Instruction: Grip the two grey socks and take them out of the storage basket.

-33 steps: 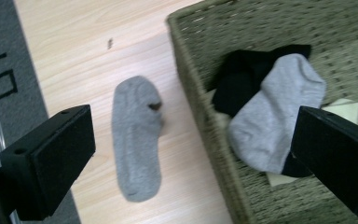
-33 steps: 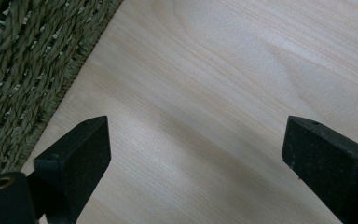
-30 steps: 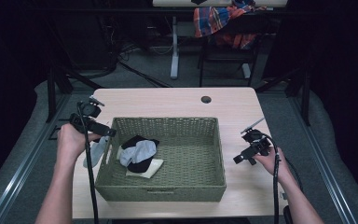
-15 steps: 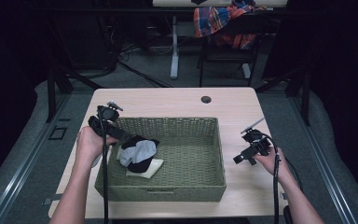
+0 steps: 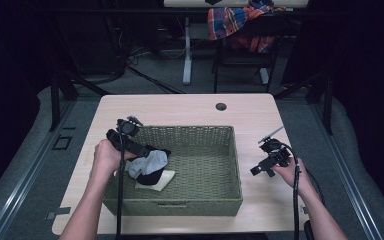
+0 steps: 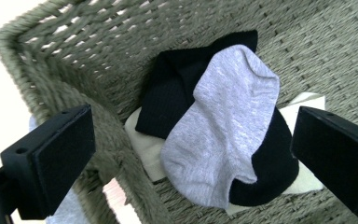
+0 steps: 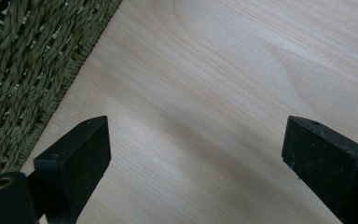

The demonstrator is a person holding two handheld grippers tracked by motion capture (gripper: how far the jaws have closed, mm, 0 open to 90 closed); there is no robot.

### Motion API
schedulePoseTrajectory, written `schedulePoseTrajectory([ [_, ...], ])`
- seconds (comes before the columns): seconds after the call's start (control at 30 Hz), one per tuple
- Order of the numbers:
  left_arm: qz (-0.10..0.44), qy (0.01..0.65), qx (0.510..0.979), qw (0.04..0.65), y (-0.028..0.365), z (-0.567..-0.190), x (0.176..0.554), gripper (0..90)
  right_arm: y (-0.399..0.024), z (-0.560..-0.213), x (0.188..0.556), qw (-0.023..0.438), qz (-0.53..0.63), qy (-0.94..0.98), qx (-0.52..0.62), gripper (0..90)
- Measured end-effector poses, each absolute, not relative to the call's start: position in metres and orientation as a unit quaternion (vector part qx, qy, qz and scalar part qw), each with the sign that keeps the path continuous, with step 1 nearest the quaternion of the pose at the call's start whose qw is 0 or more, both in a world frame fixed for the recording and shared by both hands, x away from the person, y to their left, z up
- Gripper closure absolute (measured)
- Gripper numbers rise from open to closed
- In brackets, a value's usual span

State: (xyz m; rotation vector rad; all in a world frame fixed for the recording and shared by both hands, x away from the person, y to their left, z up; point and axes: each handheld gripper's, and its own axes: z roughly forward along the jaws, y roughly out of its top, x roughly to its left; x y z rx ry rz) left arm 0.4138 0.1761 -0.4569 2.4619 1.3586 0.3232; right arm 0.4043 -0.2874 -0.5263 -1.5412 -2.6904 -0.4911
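Inside the basket, left end: a grey sock (image 6: 228, 126) is seen lying across a black sock (image 6: 177, 100), both resting on a cream cloth (image 6: 142, 144) on the woven floor.

Grey sock: laid on top of the pile, at about 9 o'clock from the basket centre in the high view (image 5: 150, 162); it is draped diagonally and touches the black sock along its whole length.

Black sock: partly covered; one end is shown at 11 o'clock of the grey sock, the other at 5 o'clock of it.

Cream cloth: flat beneath both socks, its edges exposed at 3 o'clock and 8 o'clock of the pile.

Basket (image 5: 230, 200): olive wicker, rectangular, placed at the table centre; its left wall is seen close under the left gripper.

Left gripper (image 6: 191, 154): held over the basket's left rim at 9 o'clock (image 5: 137, 149); the jaws are spread wide, with the sock pile framed between them and nothing gripped. Contact with the socks is not shown.

Right gripper (image 7: 196, 154): held over bare table at 3 o'clock of the basket (image 5: 258, 170), well apart from the socks; the jaws are spread wide and nothing is held.

Table (image 5: 180, 107): light wood; a small dark round grommet (image 5: 221, 106) is located at 12 o'clock of the basket.
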Motion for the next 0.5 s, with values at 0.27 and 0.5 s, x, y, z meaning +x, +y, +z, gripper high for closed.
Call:
schedulePoseTrajectory([
  [0.27,0.094,0.465,0.868,0.144,0.171,-0.473,0.415,14.3,-0.287,-0.527,0.404,0.002,-0.160,-0.855,-0.494,7.7],
  [0.5,0.072,0.449,0.880,0.134,0.160,-0.482,0.416,29.2,-0.287,-0.527,0.404,-0.002,-0.155,-0.856,-0.492,7.7],
])
